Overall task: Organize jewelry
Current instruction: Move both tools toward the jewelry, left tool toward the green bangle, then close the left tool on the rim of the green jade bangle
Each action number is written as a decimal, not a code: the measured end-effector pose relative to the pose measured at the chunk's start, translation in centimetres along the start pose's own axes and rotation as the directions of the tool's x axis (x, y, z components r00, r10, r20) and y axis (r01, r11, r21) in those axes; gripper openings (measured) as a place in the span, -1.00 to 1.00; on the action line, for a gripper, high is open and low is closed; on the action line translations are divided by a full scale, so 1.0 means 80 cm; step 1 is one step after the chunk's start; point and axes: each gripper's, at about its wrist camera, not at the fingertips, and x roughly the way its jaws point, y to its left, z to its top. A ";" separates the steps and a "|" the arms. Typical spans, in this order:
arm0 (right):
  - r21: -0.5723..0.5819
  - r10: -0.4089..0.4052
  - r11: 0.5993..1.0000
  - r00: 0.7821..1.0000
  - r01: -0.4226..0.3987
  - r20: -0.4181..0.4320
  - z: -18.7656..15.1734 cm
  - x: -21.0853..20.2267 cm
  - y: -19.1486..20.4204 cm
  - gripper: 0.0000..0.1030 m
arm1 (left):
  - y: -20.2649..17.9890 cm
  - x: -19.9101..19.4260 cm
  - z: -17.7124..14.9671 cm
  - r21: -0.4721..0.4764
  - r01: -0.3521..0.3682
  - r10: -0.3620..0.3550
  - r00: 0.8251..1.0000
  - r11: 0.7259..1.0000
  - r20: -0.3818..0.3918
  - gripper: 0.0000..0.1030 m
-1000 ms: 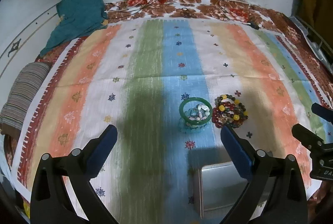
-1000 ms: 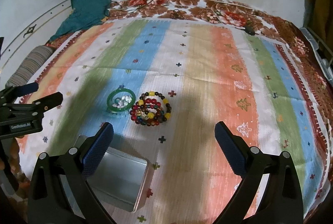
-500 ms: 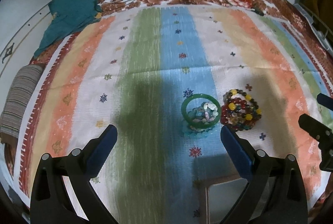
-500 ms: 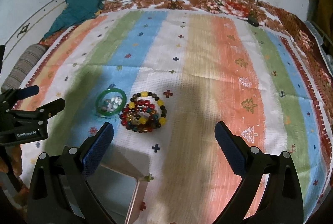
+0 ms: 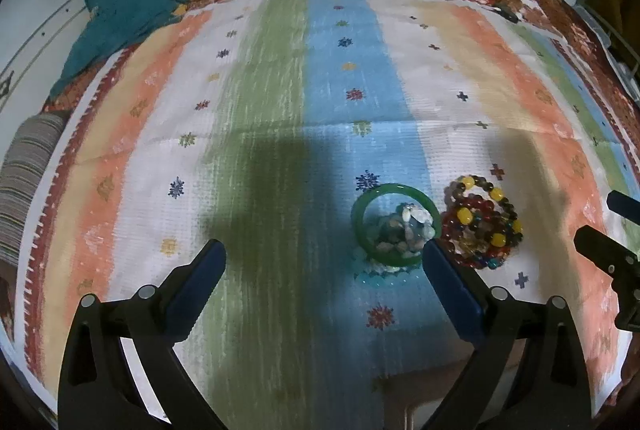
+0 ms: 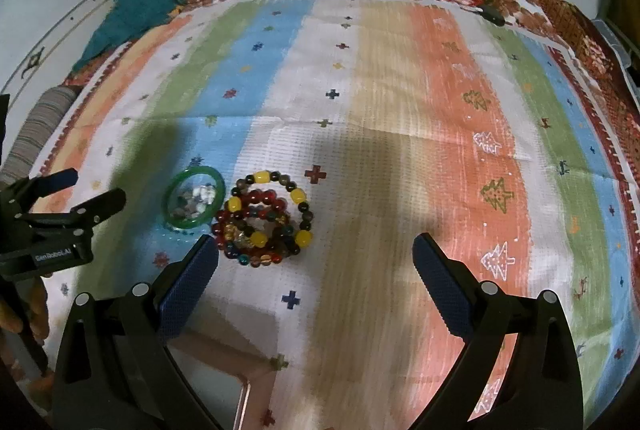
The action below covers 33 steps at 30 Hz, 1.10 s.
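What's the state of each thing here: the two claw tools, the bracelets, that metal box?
Left gripper: open, holding nothing.
Right gripper: open, holding nothing.
Green bangle: flat on the cloth, ringing a pale stone bracelet.
Beaded bracelets: piled beside the bangle.
Metal box: open; inside mostly hidden.

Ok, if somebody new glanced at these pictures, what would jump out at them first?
Probably the pile of multicoloured beaded bracelets, lying on the striped cloth, with a green bangle ringing small pale stones just to its left. Both open grippers frame the scene, and a teal garment is bunched at the far left corner.
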 end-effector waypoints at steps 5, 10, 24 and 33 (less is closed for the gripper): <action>0.004 0.005 1.000 1.000 -0.005 -0.013 0.006 0.012 0.000 0.91 | 0.001 0.016 0.005 -0.001 0.005 -0.005 1.000 1.000 -0.020 0.74; 0.000 -0.011 1.000 0.999 0.011 -0.032 0.011 0.025 0.002 0.91 | -0.001 0.028 0.009 0.008 0.013 -0.013 0.999 1.000 -0.037 0.61; 0.011 -0.033 0.999 0.997 0.034 -0.076 0.026 0.060 -0.002 0.40 | -0.006 0.067 0.020 0.014 0.049 -0.047 0.995 0.999 -0.088 0.24; -0.010 -0.043 0.999 0.994 0.042 -0.099 0.029 0.080 0.004 0.36 | -0.005 0.083 0.021 0.019 0.041 -0.039 0.993 0.999 -0.111 0.19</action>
